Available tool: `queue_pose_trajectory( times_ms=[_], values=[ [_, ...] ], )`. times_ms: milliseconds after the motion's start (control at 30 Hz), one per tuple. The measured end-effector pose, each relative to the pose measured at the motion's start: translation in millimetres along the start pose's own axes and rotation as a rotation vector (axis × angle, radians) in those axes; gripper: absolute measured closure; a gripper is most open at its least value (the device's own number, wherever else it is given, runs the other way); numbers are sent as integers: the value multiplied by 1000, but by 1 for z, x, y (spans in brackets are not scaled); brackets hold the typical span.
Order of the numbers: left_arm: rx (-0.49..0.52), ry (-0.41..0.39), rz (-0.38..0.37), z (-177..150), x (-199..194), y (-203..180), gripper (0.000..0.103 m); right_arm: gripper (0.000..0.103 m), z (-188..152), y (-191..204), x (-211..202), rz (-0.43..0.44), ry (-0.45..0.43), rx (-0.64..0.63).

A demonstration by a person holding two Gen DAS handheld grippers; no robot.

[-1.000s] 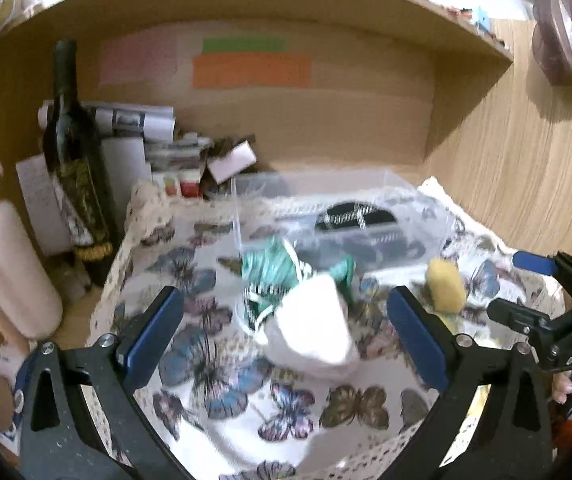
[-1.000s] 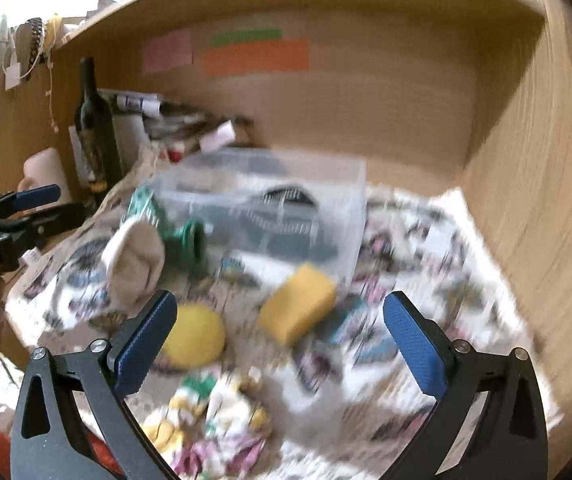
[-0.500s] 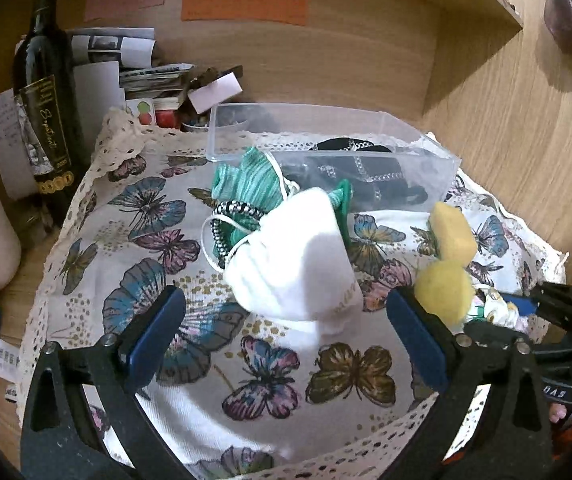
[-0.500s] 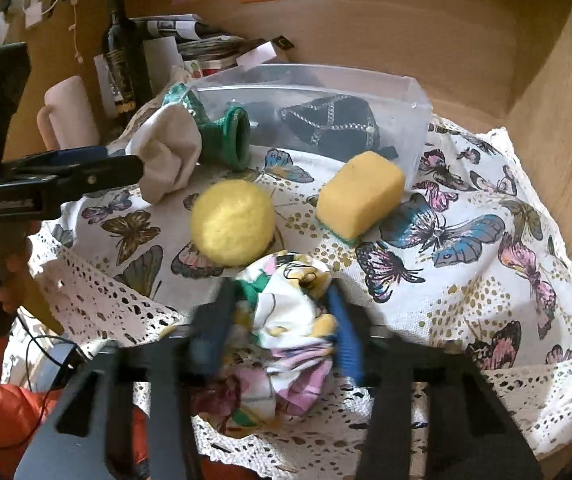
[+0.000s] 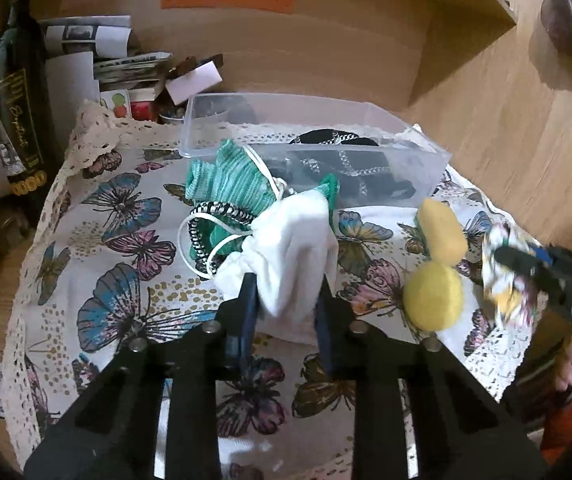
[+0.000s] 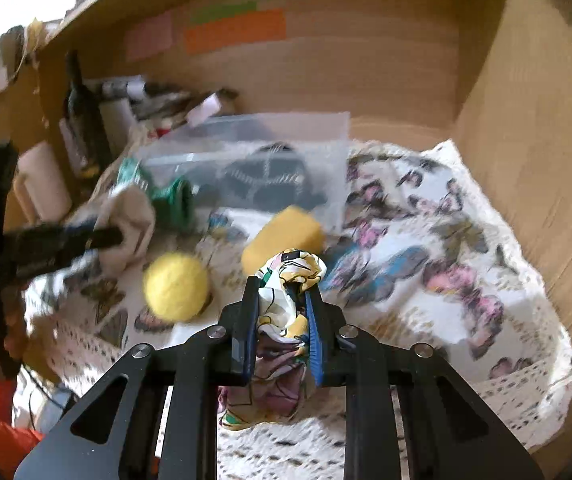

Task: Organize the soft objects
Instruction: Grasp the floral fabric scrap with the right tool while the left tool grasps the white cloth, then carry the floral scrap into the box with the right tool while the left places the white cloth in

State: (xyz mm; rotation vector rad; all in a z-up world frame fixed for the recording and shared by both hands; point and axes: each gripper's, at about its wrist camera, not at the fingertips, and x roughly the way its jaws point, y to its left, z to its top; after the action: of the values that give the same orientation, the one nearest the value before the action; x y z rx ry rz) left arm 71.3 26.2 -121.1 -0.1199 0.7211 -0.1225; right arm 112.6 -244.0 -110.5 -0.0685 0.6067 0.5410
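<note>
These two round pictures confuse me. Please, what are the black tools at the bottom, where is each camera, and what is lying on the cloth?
No robot here: a person holds a clamp tool in each hand, with a wide-angle camera on each looking forward along its jaws.

One picture is from the left gripper. Its jaws are shut on a white cloth pouch lying against green knitwear.

The other is from the right gripper, shut on a crumpled patterned scarf.

On the butterfly tablecloth lie a yellow ball and a yellow sponge. Behind them stands a clear plastic box with dark items inside.
</note>
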Motion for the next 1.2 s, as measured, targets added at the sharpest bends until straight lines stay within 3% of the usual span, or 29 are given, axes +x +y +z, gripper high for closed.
queue_pose_trajectory(
  times_ms=[200,633,1000,1200],
  values=[
    [-24,-48,-35,10,-22,4,80,85,25,-1,-5,-41,-90,-25],
    [37,-204,-24,67,-60,1,88,85,88,3,5,1,-218,-43],
    [20,-283,-9,123,-52,16,88,85,135,19,41,31,-214,-81],
    [16,-247,32,134,-18,21,88,84,144,22,82,32,-132,-88]
  ],
)
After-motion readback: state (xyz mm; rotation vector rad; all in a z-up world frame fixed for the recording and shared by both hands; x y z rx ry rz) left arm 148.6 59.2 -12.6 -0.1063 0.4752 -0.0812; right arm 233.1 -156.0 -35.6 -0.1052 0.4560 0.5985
